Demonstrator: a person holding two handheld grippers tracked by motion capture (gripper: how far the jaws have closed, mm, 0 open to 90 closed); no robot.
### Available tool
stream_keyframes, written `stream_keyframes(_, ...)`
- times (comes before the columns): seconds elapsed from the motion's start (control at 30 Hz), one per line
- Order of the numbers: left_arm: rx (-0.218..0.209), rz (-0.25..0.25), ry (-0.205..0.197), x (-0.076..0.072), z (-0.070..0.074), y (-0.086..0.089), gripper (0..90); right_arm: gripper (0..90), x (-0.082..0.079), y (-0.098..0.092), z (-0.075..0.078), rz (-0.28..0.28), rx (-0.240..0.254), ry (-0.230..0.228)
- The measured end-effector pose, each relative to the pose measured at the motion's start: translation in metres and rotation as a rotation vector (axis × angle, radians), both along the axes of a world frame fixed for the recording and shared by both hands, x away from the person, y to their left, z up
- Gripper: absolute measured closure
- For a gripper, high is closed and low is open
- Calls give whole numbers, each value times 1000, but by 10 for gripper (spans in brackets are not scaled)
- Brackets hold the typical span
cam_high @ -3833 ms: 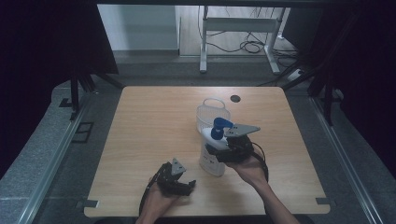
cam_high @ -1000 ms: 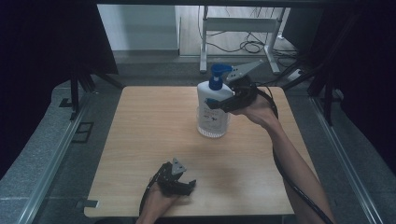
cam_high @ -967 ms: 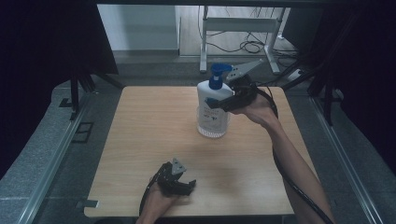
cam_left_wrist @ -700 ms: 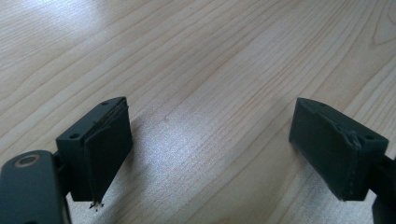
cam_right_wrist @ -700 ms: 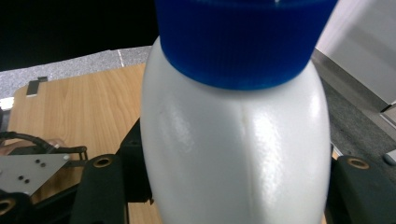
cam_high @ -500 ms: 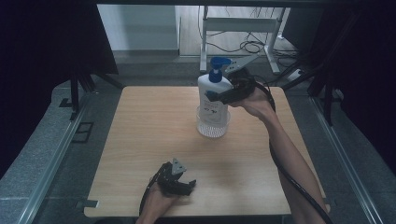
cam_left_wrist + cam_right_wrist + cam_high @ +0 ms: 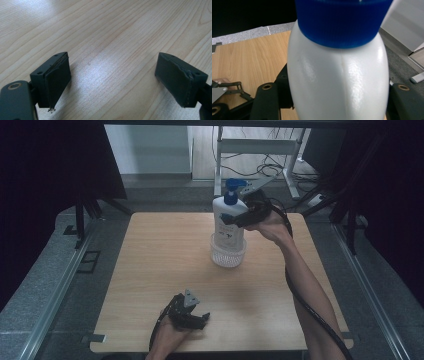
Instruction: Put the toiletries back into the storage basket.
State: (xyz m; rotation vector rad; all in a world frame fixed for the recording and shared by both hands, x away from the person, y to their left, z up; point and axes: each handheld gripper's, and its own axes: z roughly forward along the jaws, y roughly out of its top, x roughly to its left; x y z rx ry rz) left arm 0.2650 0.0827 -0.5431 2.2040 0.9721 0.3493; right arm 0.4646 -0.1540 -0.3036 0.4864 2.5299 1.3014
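Pump bottle (image 7: 228, 222) is clamped upright by the right gripper (image 7: 239, 218) inside a mesh cup (image 7: 228, 257); its base is hidden. Left gripper (image 7: 192, 316) is held open.

I am finding no readable text in any view. The white pump bottle (image 7: 228, 222), upper middle of the high view, is showing blue label marks on its front, but they are too small to read.

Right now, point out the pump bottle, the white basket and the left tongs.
Pump bottle (image 7: 228, 220), high view, white body.
White basket (image 7: 227, 258), high view, front wall.
Left tongs (image 7: 112, 82), left gripper view, midway between open tips.
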Motion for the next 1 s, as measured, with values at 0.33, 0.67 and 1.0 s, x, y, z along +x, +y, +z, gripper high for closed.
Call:
stream_keyframes(0.33,-1,0,1,0,0,0,126,383,10,2,-4,-9,-5,-6)
stream_keyframes(0.67,3,-2,-2,0,0,0,126,383,17,4,-10,-24,-9,-7)
stream_keyframes(1.0,2,-2,-1,0,0,0,126,383,25,3,-26,-40,-15,-1)
